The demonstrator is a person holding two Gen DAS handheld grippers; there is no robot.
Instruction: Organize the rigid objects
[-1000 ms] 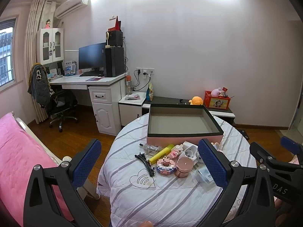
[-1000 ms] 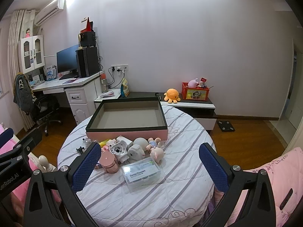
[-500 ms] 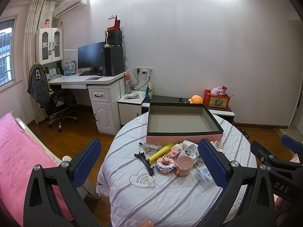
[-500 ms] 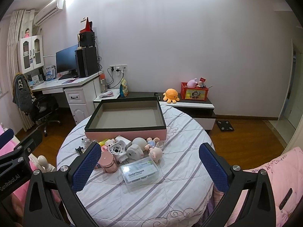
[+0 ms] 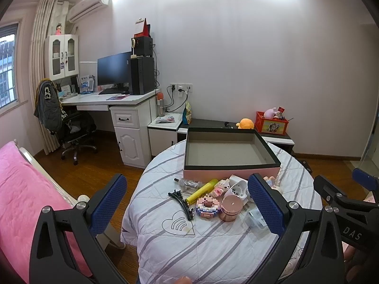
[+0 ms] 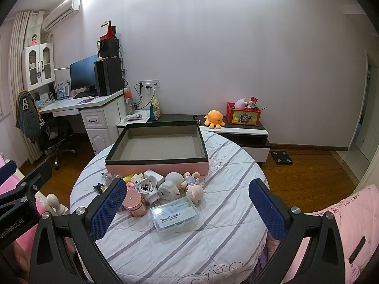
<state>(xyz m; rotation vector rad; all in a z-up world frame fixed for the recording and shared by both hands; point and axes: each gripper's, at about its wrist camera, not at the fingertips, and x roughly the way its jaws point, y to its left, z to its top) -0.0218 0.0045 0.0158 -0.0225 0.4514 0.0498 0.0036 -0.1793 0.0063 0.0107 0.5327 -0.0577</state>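
Observation:
A shallow pink box [image 5: 229, 151] [image 6: 157, 150] with a black rim stands empty at the far side of the round table [image 6: 227, 213]. In front of it lie small items: a clear dental flosser case [image 6: 176, 214], a rose-gold tin [image 5: 231, 207] [image 6: 135, 202], a block donut [image 5: 207, 207], a yellow marker [image 5: 201, 190], a black hair clip [image 5: 182, 201], a white plug [image 6: 146, 185] and little figurines [image 6: 194, 189]. My left gripper [image 5: 187, 204] is open and empty, held above the table's near left. My right gripper [image 6: 187, 207] is open and empty, above the flosser case.
A white desk [image 5: 111, 101] with monitor and chair stands at the back left. A low cabinet [image 6: 236, 130] holds an orange plush and a red crate. Pink bedding [image 5: 26, 189] lies at my left. Wooden floor surrounds the table.
Both grippers have drifted slightly closer to the table; the items look a little larger. Nothing on the table has moved.

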